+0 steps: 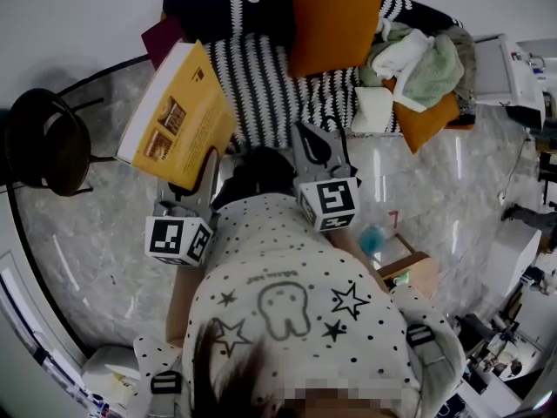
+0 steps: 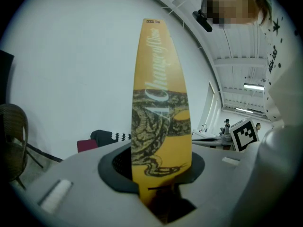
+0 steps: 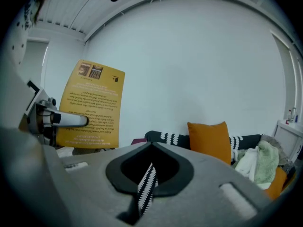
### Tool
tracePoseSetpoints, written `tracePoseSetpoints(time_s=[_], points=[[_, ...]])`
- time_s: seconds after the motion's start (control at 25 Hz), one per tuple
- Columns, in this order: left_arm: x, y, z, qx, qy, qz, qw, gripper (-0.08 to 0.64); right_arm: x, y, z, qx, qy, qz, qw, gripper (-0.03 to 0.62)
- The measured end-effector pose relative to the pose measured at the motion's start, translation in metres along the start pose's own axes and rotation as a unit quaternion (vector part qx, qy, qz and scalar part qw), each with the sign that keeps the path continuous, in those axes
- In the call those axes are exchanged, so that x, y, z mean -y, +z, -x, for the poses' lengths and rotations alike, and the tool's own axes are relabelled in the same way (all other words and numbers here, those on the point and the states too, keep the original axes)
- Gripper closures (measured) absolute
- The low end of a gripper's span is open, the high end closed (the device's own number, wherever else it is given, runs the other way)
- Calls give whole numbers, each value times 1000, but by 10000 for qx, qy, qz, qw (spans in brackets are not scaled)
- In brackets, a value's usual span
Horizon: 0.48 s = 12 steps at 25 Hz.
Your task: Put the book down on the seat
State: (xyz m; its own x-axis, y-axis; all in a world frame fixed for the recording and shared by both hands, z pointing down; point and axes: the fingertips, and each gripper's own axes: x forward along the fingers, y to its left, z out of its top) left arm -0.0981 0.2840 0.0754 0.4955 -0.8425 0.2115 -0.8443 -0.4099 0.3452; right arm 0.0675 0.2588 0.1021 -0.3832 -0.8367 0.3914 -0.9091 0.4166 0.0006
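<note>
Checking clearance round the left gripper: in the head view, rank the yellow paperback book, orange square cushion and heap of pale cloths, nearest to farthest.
1. Yellow paperback book: clamped in the left gripper, at the left.
2. Orange square cushion: upright at the back, middle.
3. Heap of pale cloths: on the striped sofa's right end.

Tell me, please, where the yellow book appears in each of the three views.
Head view: the book is at upper left, gripped by the left tool.
Left gripper view: the book is at centre, spine towards the camera, upright between the jaws.
Right gripper view: the book is at left, back cover showing.
Shared landmark: the striped sofa.
</note>
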Motion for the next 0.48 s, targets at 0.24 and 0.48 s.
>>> tracePoseSetpoints(time_s=[0.24, 0.48], points=[[-3, 8, -49, -59, 193, 74, 9998, 411, 36, 11, -34, -72, 184, 1, 9998, 595], [0, 5, -65, -179, 215, 113, 9995, 411, 49, 20, -49, -100, 296, 58, 9995, 595]])
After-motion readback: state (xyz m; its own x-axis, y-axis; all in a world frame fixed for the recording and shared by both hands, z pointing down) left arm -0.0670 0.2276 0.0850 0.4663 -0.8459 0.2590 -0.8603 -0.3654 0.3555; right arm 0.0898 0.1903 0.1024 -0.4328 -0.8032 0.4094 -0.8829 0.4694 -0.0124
